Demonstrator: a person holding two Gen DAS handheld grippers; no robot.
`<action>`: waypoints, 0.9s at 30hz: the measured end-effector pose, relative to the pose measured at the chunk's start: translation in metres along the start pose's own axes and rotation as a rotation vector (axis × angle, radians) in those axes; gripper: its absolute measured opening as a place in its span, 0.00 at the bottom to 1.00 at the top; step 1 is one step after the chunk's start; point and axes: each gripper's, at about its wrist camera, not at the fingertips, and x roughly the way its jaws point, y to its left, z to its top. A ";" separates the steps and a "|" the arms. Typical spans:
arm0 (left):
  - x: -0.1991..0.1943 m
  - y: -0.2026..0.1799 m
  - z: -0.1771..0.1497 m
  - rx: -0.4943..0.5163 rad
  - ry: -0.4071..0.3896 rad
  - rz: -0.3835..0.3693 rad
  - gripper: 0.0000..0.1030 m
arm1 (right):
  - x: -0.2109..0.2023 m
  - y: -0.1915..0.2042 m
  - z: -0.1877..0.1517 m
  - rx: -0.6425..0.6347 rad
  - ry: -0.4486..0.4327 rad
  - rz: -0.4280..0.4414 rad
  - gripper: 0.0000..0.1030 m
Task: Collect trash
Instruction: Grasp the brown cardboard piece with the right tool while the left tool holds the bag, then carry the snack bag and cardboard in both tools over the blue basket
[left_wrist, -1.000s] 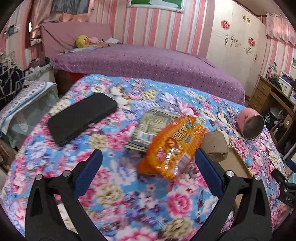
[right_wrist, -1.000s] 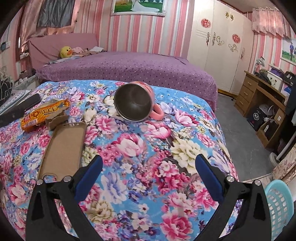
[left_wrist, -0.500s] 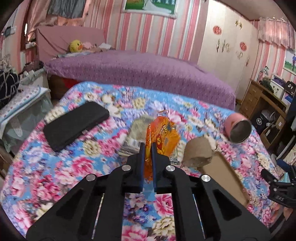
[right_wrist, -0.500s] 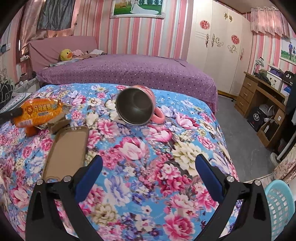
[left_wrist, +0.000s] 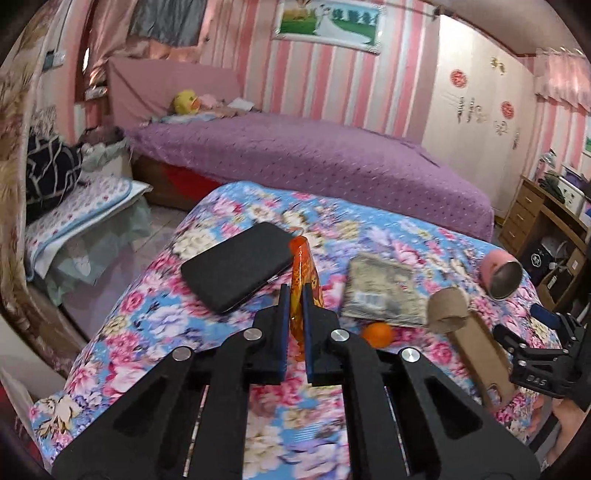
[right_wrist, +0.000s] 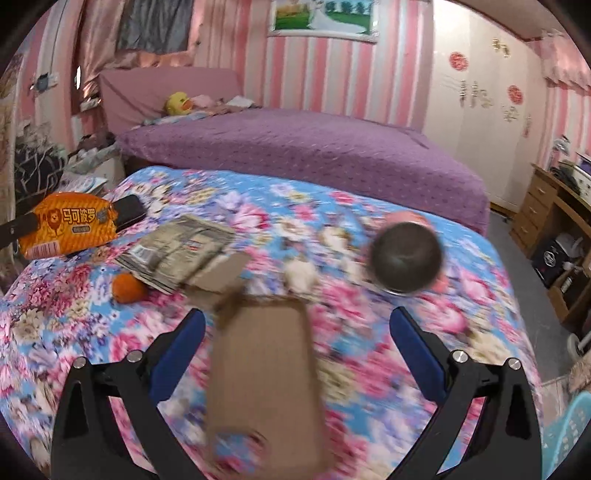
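The left hand-held gripper (left_wrist: 294, 325), open a second earlier, had clamped on the orange snack wrapper (left_wrist: 303, 280) and lifted it off the floral bed (left_wrist: 155, 295); the right hand-held gripper (right_wrist: 297, 332) hung released over flat cardboard (right_wrist: 262, 369), likely next.

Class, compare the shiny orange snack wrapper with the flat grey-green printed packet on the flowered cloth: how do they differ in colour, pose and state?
The shiny orange snack wrapper is bright, while the flat grey-green printed packet is dull. The wrapper is lifted off the flowered cloth, pinched in the shut left claw; the packet lies flat, untouched. In the left wrist view the wrapper stands edge-on; the packet shows its face. Both are barcoded wrappers.
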 end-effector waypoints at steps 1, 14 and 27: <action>0.001 0.006 0.000 -0.013 0.008 0.004 0.05 | 0.007 0.006 0.003 -0.007 0.009 0.000 0.95; 0.011 0.021 -0.002 -0.022 0.042 0.040 0.05 | 0.070 0.046 0.020 -0.023 0.151 0.108 0.45; -0.005 0.001 -0.002 0.022 0.010 0.025 0.05 | 0.017 0.043 0.027 -0.114 0.007 0.088 0.11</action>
